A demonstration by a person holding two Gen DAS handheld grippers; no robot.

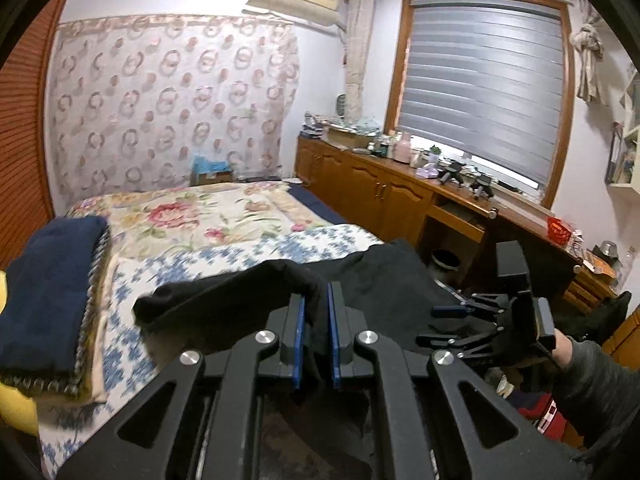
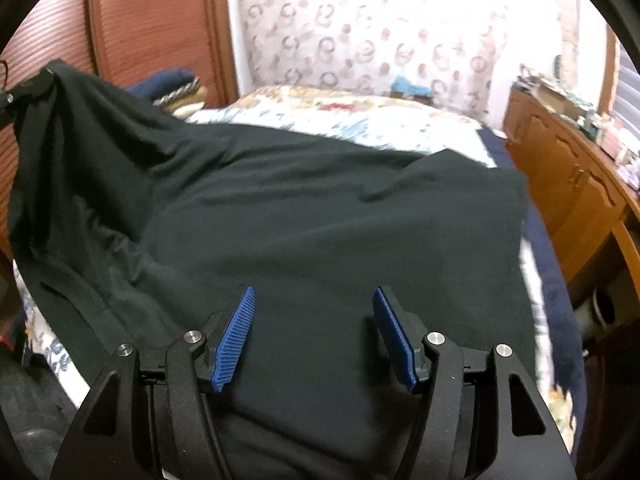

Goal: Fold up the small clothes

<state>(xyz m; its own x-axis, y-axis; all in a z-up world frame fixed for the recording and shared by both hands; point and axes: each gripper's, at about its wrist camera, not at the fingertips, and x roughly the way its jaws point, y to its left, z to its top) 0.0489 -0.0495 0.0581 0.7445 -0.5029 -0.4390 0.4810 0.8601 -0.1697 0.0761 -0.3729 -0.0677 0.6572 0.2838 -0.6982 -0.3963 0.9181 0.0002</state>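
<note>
On bed (image 1: 224, 216), black garment (image 2: 320, 216) lies spread, left edge lifted. Left gripper (image 1: 316, 320) pinches that fabric; right gripper (image 2: 314, 332) spread, empty, hovering over near cloth. Carry lifted edge across evenly, right pinning to keep crease straight.

left wrist: faces room across bed (image 1: 224, 216) | right wrist: close, down | shared: black garment (image 2: 320, 220)

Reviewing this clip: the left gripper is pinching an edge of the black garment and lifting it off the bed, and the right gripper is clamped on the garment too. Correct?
Not quite. The left gripper does pinch the black garment and lift an edge off the bed. But the right gripper is not clamped on it: the right wrist view shows its fingers spread wide above the cloth, with nothing between them.
</note>
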